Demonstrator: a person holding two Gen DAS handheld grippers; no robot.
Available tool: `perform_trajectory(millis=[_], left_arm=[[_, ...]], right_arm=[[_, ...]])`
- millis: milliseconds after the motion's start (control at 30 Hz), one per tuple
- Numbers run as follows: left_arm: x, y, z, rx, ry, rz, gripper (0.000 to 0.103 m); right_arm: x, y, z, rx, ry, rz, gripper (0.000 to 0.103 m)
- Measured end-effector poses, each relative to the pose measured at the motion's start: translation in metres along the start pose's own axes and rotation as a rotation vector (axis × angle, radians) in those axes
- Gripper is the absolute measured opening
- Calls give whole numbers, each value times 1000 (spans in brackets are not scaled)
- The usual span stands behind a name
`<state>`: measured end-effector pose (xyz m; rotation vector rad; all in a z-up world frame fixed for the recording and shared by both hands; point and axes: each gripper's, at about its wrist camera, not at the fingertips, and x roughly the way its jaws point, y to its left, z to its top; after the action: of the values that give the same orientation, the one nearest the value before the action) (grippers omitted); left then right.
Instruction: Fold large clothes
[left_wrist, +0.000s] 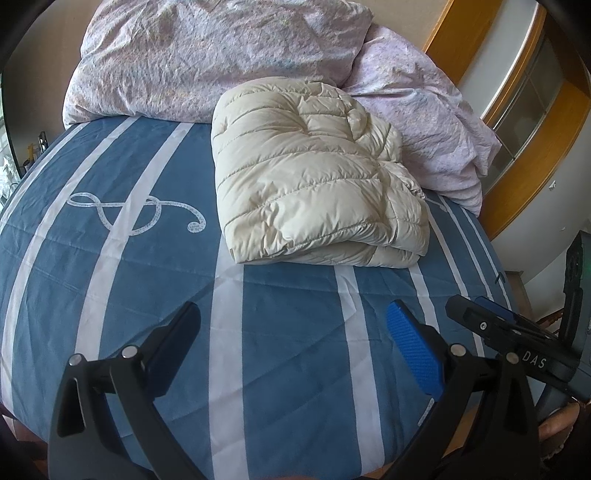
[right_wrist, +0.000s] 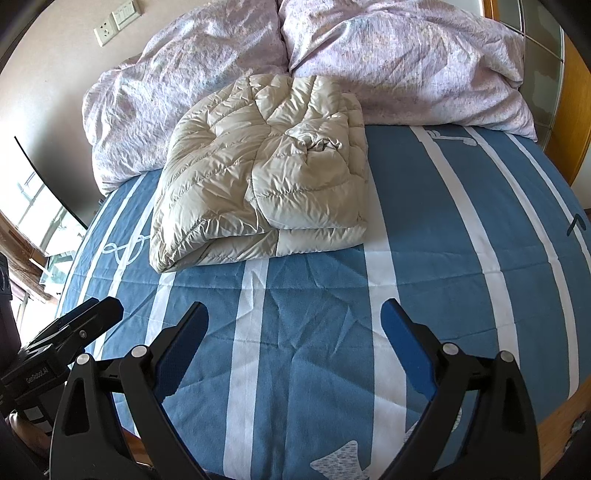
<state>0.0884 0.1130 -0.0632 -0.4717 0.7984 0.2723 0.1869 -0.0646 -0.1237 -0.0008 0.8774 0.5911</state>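
Note:
A cream quilted puffer jacket (left_wrist: 314, 173) lies folded into a thick rectangular bundle on the blue bed sheet with white stripes (left_wrist: 147, 258), close to the pillows. The right wrist view shows the same jacket (right_wrist: 266, 166) on the sheet (right_wrist: 461, 229). My left gripper (left_wrist: 295, 325) hovers open over the sheet, well short of the jacket's near edge, holding nothing. My right gripper (right_wrist: 295, 317) is open too, empty, also over bare sheet nearer than the jacket. The right gripper (left_wrist: 476, 314) shows at the right edge of the left wrist view; the left gripper (right_wrist: 96, 310) shows at the left of the right one.
Crumpled pink floral pillows or bedding (left_wrist: 207, 55) (right_wrist: 388, 59) are piled at the head of the bed behind the jacket. A wooden frame with glass (left_wrist: 517, 96) stands to the right. A wall socket and switch (right_wrist: 114, 22) sit at upper left. A hand (left_wrist: 557, 424) shows at lower right.

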Motion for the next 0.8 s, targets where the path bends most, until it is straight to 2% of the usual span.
perform_trajectory(millis=[800], left_arm=[[5, 5, 2, -3, 5, 11, 100]], right_arm=[[2, 0, 1, 0, 2, 0, 96]])
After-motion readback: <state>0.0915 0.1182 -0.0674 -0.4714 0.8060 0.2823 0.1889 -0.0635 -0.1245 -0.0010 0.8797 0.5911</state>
